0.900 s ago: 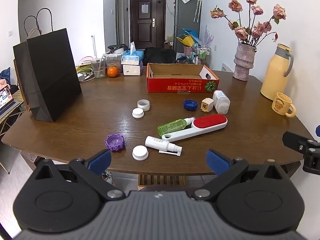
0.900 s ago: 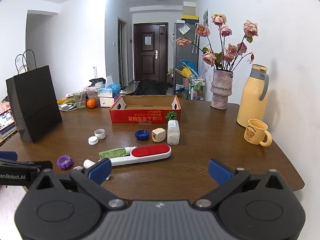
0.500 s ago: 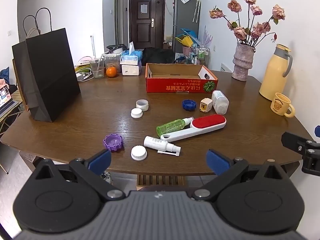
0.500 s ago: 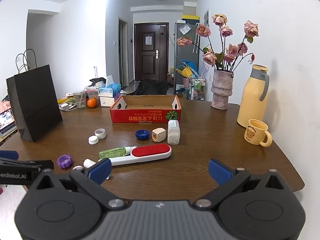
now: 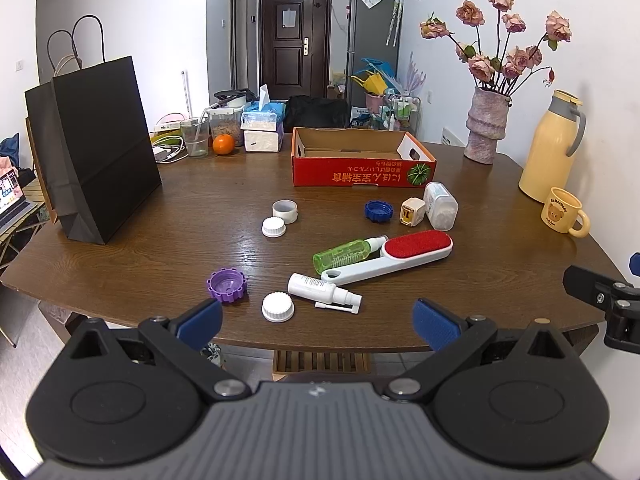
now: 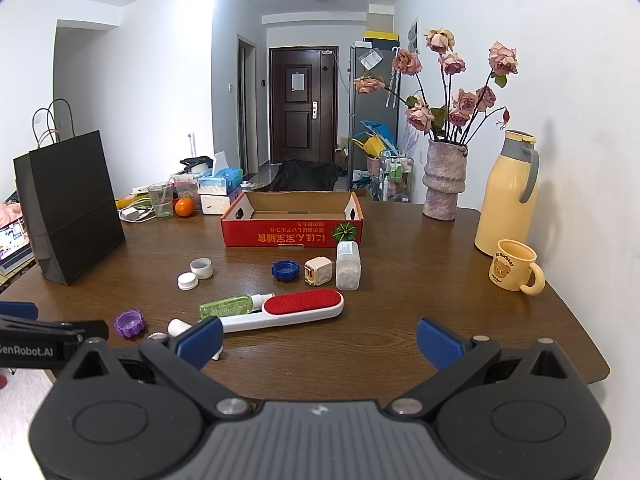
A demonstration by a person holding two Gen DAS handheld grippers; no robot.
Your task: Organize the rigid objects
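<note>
Small rigid objects lie on the brown table (image 5: 160, 248): a red-and-white lint brush (image 5: 392, 258), a green spray bottle (image 5: 344, 254), a white spray bottle (image 5: 320, 289), a purple cap (image 5: 227, 285), white caps (image 5: 277, 306), a blue cap (image 5: 377, 211), a beige charger (image 5: 412, 211) and a clear jar (image 5: 440, 205). An empty red cardboard box (image 5: 360, 160) stands behind them. My left gripper (image 5: 318, 322) is open and empty at the table's near edge. My right gripper (image 6: 319, 340) is open and empty, just right of the lint brush (image 6: 288, 310).
A black paper bag (image 5: 96, 152) stands at the left. A vase of roses (image 5: 486, 124), a yellow thermos (image 5: 554, 148) and a yellow mug (image 5: 562, 216) stand at the right. Tissue boxes, a glass and an orange (image 5: 223, 144) sit at the back.
Both grippers have barely shifted; the views moved slightly. Nothing on the table has moved.
</note>
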